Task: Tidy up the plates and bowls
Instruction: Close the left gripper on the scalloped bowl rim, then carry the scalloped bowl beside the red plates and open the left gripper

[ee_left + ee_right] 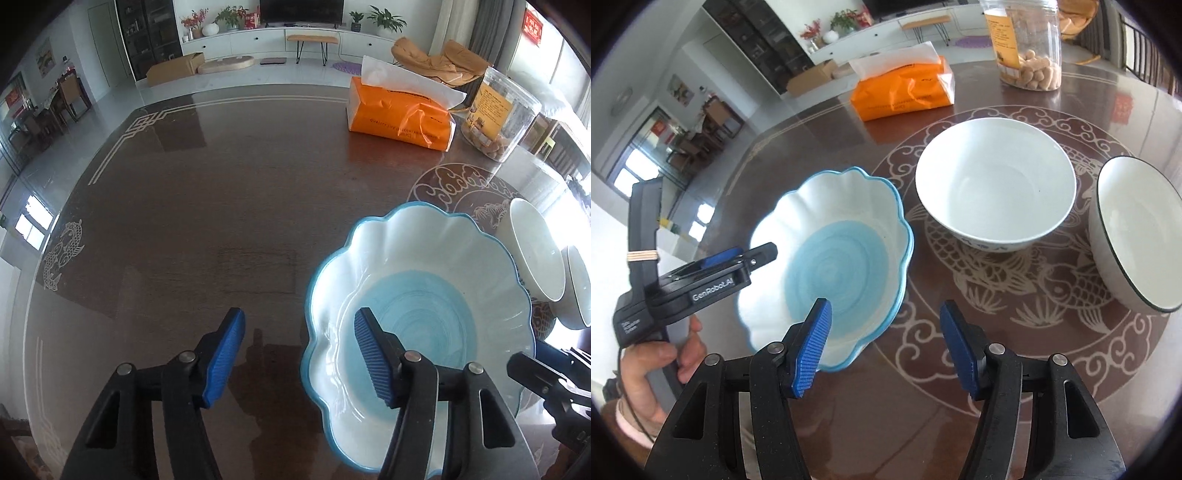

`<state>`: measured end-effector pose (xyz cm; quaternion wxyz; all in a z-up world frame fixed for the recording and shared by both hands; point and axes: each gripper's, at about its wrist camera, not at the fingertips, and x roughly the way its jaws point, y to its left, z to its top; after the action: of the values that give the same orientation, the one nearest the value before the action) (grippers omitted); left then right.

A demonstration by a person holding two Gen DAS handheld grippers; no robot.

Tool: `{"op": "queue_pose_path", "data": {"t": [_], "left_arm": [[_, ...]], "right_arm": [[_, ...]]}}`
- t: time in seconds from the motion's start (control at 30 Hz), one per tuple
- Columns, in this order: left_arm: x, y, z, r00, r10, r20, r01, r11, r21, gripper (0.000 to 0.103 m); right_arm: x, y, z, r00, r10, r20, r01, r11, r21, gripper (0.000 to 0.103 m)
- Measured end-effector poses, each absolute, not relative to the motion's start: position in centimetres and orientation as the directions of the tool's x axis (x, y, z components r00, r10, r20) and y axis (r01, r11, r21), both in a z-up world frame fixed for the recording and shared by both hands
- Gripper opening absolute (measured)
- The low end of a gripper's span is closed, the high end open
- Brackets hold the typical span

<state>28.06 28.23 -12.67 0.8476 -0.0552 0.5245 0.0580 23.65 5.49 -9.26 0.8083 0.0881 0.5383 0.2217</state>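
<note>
Straddling the rim of a scalloped blue-and-white plate (pixel 417 295), the left tongs (pixel 299 358) stand apart with one blue pad over the plate and the other over bare worktop (pixel 207 192); neither pad presses on anything. The right tongs (pixel 884 350) are likewise parted and hold nothing, their left pad above the plate's near edge and their right pad over the worktop's carp pattern. The plate sits on the dark glossy worktop, left of a plain white bowl (pixel 995 195), and a second white bowl with a dark rim (pixel 1134 229) stands further right, close beside the first. At the far side of the worktop lie an orange tissue pack (pixel 901 94) and a clear jar of peanuts (pixel 1028 48). A hand (pixel 661 373) grips the left tool's handle at the left of the right wrist view.
</note>
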Motion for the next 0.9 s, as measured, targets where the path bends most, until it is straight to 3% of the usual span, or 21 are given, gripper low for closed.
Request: {"op": "queue_pose_path", "data": {"t": [0.07, 0.3, 0.37, 0.43, 0.57, 0.9], "left_arm": [[28.2, 28.1, -12.8, 0.432, 0.02, -0.902, -0.158, 0.986, -0.054, 0.049], [28.1, 28.2, -13.7, 0.417, -0.013, -0.909, -0.161, 0.983, -0.088, 0.031], [27.8, 27.6, -13.6, 0.42, -0.019, -0.907, -0.142, 0.986, -0.086, 0.019], [27.7, 27.2, -13.4, 0.422, 0.006, -0.907, -0.147, 0.987, -0.062, 0.018], [26.5, 27.5, -13.2, 0.432, -0.019, -0.901, -0.188, 0.976, -0.11, 0.015], [21.8, 24.7, -10.8, 0.488, -0.022, -0.873, -0.161, 0.98, -0.114, 0.014]], "right_arm": [[24.1, 5.7, -10.0, 0.3, 0.447, -0.843, -0.255, 0.889, 0.38, 0.04], [24.2, 5.9, -10.9, 0.3, 0.433, -0.85, -0.252, 0.895, 0.367, 0.038], [24.3, 6.2, -10.9, 0.296, 0.444, -0.846, -0.262, 0.889, 0.375, 0.028], [24.5, 7.0, -10.7, 0.293, 0.431, -0.854, -0.28, 0.892, 0.354, 0.021], [24.4, 7.3, -10.3, 0.29, 0.394, -0.872, -0.297, 0.904, 0.309, 0.018], [21.0, 4.4, -9.8, 0.306, 0.443, -0.843, -0.296, 0.885, 0.358, 0.017]]}}
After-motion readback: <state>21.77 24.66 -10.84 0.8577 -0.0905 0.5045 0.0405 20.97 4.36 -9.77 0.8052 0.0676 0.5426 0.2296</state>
